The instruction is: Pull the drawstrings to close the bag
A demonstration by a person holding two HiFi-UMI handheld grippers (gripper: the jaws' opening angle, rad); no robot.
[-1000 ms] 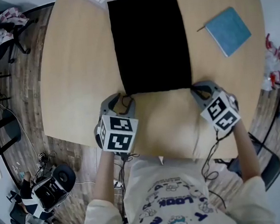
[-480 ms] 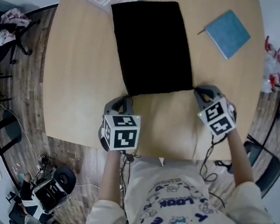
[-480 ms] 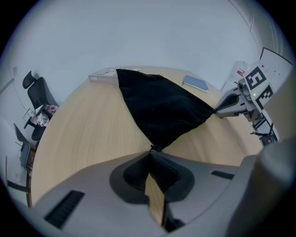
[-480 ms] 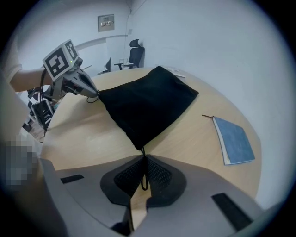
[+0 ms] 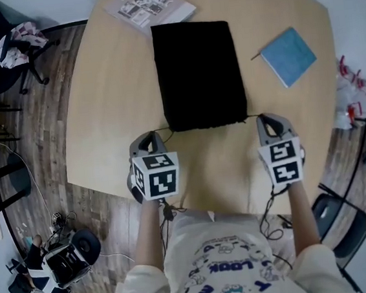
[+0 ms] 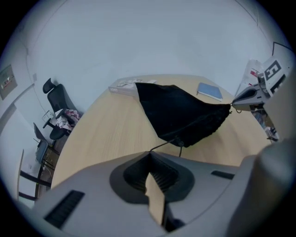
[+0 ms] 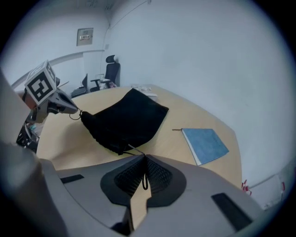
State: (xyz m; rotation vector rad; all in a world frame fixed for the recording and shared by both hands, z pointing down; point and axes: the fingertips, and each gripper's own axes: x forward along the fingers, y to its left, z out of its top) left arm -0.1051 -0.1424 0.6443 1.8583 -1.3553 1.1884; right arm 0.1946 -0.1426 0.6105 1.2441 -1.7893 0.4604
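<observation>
With my left gripper [image 5: 154, 137] and right gripper [image 5: 268, 120] clamped on the drawstrings [image 6: 162, 145] at the bag's [image 5: 198, 76] six-o'clock mouth, I judge most pulling remains.

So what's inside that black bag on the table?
Its contents are hidden: the black bag is opaque cloth, and its mouth, at the person's end, looks gathered. It lies fairly flat on the table.

The bag [image 5: 198, 73] is black, the notebook [image 5: 288, 56] blue, the table [image 5: 111, 111] pale tan wood, the floor [image 5: 40, 148] brown planks.
</observation>
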